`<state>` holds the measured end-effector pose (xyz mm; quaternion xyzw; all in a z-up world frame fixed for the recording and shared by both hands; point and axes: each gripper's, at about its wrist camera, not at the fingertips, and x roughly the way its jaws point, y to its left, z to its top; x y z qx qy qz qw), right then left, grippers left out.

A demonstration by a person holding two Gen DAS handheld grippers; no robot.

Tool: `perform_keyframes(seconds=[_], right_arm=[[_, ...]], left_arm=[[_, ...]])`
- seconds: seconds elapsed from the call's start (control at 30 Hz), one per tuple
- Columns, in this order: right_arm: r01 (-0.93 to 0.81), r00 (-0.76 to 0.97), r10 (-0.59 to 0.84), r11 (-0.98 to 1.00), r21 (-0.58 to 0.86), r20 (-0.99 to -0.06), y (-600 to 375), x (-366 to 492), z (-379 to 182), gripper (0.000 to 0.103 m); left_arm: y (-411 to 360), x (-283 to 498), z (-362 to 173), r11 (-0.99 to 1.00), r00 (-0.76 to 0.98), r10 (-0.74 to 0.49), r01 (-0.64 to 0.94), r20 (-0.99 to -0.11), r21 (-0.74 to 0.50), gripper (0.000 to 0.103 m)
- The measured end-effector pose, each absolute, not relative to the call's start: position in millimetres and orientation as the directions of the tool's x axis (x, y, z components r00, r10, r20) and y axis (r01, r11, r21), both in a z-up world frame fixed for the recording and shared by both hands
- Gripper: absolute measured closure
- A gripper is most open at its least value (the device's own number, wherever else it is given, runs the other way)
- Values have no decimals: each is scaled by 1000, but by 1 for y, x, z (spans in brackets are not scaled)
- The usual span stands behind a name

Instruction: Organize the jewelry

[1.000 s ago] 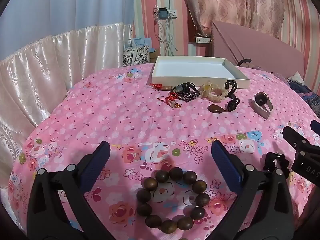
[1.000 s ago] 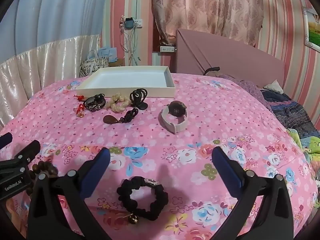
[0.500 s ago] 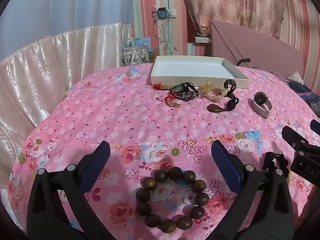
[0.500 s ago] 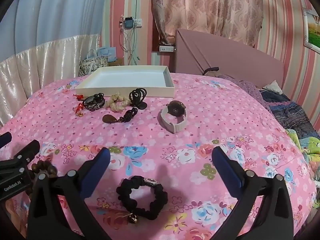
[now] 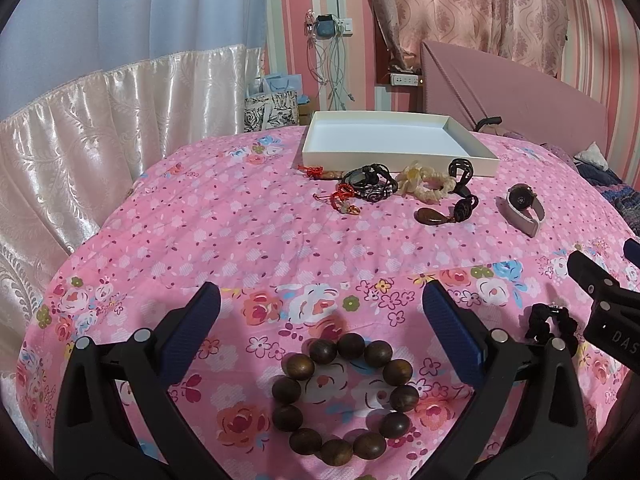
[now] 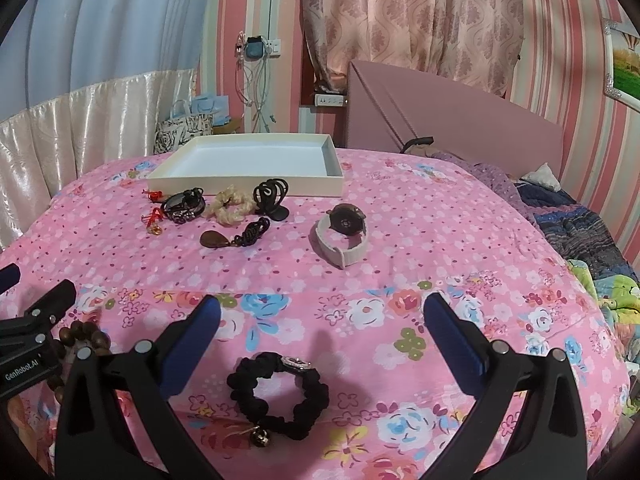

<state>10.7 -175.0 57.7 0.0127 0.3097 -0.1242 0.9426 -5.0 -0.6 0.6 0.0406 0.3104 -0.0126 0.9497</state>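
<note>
A brown wooden bead bracelet lies on the pink floral bedspread between the fingers of my left gripper, which stands open and empty above it. In the right wrist view a black scrunchie with a small bell lies between the fingers of my right gripper, also open and empty. An empty white tray sits at the far side. In front of it lie a black cord bracelet, a cream scrunchie, a black hair claw, a brown pendant, red charms and a watch.
A white satin drape borders the bed on the left. A pink headboard stands behind. Rumpled blankets lie at the right edge. Bare bedspread stretches between the near pieces and the far cluster.
Both grippers have shifted only slightly; the bead bracelet and the scrunchie sit a touch differently in view. Nothing was taken hold of.
</note>
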Motion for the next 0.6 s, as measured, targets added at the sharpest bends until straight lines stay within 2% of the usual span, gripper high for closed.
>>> perform_keyframes(seconds=[0.6], right_arm=[[244, 775, -238, 967, -71, -585, -174, 9, 55, 2]], left_arm=[[1, -3, 5, 997, 809, -6, 51, -588, 61, 3]])
